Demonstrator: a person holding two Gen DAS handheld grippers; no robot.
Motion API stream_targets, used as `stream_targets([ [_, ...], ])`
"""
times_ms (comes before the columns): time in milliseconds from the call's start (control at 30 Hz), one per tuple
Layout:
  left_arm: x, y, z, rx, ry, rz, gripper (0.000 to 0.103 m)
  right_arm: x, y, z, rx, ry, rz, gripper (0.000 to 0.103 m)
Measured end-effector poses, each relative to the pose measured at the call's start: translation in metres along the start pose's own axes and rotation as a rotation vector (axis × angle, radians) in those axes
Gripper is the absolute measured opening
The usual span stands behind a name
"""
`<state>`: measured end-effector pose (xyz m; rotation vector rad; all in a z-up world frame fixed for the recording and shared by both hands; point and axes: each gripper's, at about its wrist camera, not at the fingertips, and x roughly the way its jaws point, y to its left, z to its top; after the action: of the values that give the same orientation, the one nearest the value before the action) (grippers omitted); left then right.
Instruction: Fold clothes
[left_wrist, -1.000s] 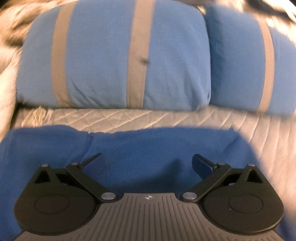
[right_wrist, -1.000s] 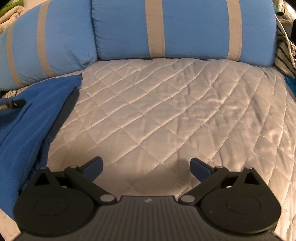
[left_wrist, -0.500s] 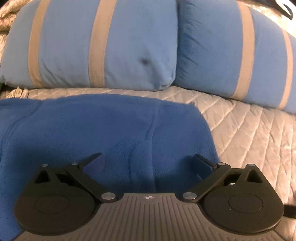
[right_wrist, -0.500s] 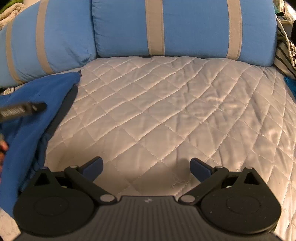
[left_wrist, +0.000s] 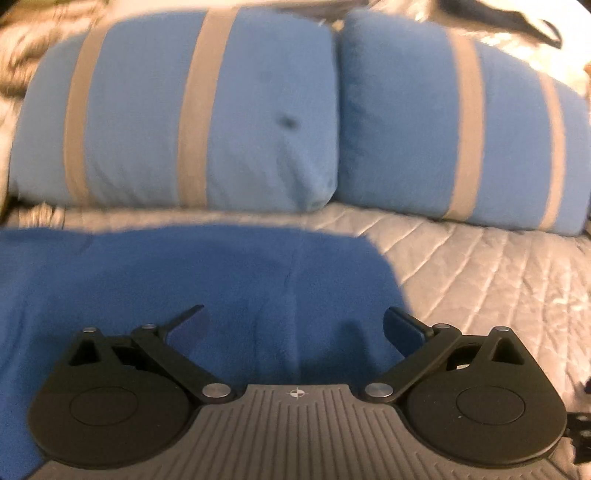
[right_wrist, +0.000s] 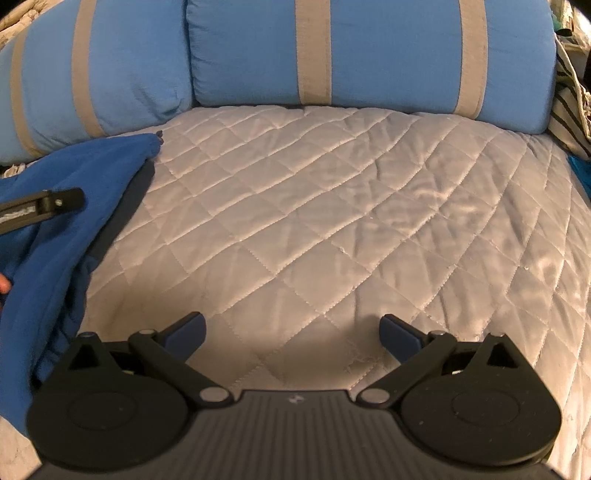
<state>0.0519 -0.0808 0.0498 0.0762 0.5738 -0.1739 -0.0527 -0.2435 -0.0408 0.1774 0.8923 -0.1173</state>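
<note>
Since 0.5 s ago left gripper (left_wrist: 293, 321) swung right over blue fleece garment (left_wrist: 184, 288), which lies on quilted cover (right_wrist: 332, 221) below pillows (left_wrist: 192, 118). Soft, light, floppy; best pinched at corner/hem. Both jaws wide apart, empty; right gripper (right_wrist: 291, 330) over bare quilt.

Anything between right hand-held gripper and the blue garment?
Nothing: only bare quilted cover separates the right hand-held gripper from the blue garment, per right wrist view.

Royal-blue fleece garment (left_wrist: 192, 288) rumpled, lying on quilted cover
</note>
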Motion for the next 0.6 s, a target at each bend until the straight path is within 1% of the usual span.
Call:
stream_targets([
  [67,-0.015,-0.004,0.003,0.026,-0.042,-0.012,0.103,-0.002,-0.001,0.000,0.006,-0.006,-0.004,0.103],
  [133,-0.029,-0.005,0.004,0.030,-0.060,-0.033,0.103,-0.005,-0.002,0.000,0.011,-0.018,-0.008,0.103],
  [200,-0.045,-0.010,0.005,0.035,-0.059,-0.067,0.103,-0.009,-0.003,0.000,0.012,-0.036,-0.016,0.103],
  [333,-0.083,-0.016,-0.002,0.055,-0.112,-0.160,0.103,-0.017,-0.007,-0.001,0.023,-0.070,-0.042,0.103],
  [400,-0.101,-0.020,-0.012,0.061,-0.112,-0.208,0.103,-0.021,-0.011,-0.001,0.035,-0.079,-0.050,0.103],
  [500,-0.124,-0.027,-0.029,0.078,-0.080,-0.243,0.103,-0.026,-0.015,-0.003,0.051,-0.090,-0.051,0.103],
  [600,-0.141,-0.034,-0.048,0.107,-0.044,-0.239,0.103,-0.033,-0.018,-0.006,0.048,-0.103,-0.057,0.103],
])
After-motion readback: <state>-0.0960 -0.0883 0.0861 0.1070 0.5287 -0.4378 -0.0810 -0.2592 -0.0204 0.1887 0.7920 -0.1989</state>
